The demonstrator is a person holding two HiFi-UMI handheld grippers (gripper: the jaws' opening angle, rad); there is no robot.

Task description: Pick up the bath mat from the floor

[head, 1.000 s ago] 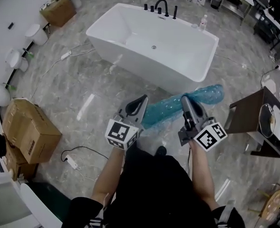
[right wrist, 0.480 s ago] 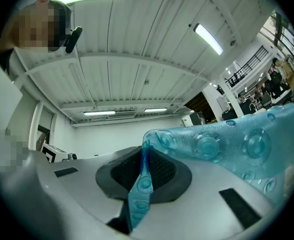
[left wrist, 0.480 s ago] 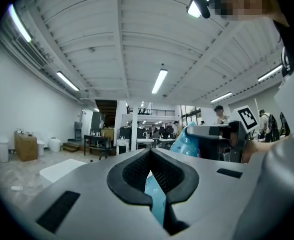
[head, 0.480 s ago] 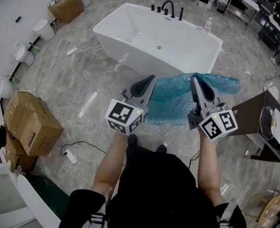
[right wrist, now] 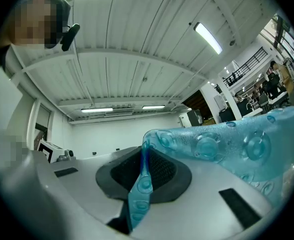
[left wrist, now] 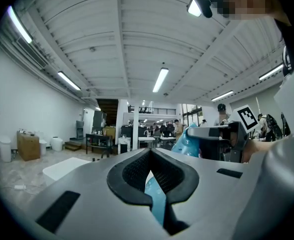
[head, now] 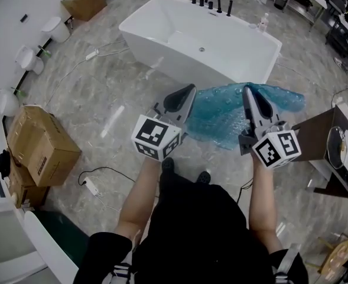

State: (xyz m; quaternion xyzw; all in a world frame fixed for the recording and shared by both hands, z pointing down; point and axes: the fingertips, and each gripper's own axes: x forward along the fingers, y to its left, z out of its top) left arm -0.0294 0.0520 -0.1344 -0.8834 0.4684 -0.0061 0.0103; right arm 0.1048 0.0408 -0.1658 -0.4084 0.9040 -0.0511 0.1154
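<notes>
I have the translucent blue, sucker-studded rubber bath mat (head: 220, 116) stretched between my two claws, right of centre in the head view and just below the white free-standing bathtub (head: 162, 31). My left claw (head: 185, 94) is clamped on the mat's left edge. In the left gripper view a thin blue strip (left wrist: 155, 196) is pinched between the black pads, with no gap on either side of it. My right claw (head: 249, 93) is clamped on the opposite edge. In the right gripper view the blue sheet (right wrist: 226, 144) folds over from the right of the frame and runs down through the closed pads.

The mat sags in a shallow curve between the two grips, with its lowest fold near the middle of the frame above the grey marble floor (head: 97, 99). I judge that it hangs clear of the floor, so the pick-up itself looks all but done.

What is left, as I read it, is to make sure the slack middle is well clear. That calls for both claws to be tight on those thin edges, because the rubber looks slippery and floppy. My hands should move together so that neither edge is tugged out. I should also mind the dark wooden side table (head: 315, 136) at the right edge of the frame.
</notes>
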